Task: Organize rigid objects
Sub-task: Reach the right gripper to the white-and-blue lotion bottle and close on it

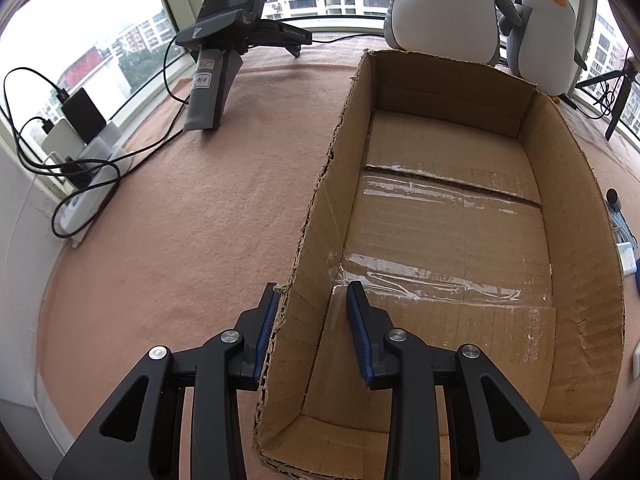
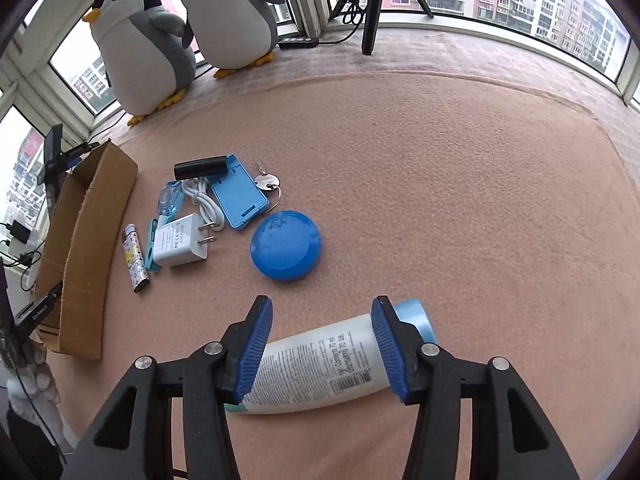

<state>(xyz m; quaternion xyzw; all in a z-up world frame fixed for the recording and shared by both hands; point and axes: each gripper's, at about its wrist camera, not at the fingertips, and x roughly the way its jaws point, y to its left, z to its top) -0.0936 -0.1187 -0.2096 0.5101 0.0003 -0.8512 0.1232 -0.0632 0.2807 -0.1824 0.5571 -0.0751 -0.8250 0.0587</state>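
Note:
An open cardboard box (image 1: pixel 580 240) lies on the pink cloth with nothing inside. My left gripper (image 1: pixel 314 290) straddles its near left wall, one pad outside and one inside, shut on that wall. In the right wrist view the box (image 2: pixel 84 240) sits at the left. My right gripper (image 2: pixel 322 306) stands open over a white tube with a light blue cap (image 2: pixel 320 368) that lies crosswise between the pads, which do not press on it. Farther off lie a blue round disc (image 2: pixel 286 245), a white charger (image 2: pixel 180 246), a blue phone stand (image 2: pixel 240 196), keys (image 2: pixel 267 181), a black cylinder (image 2: pixel 200 169) and a patterned stick (image 2: pixel 135 258).
Two plush penguins (image 2: pixel 180 40) stand at the window behind the cloth. A tripod (image 2: pixel 372 4) stands at the back. A grey handheld device (image 1: pixel 216 64) and a power strip with cables (image 1: pixel 84 184) sit left of the box. Bare cloth spreads to the right of the objects.

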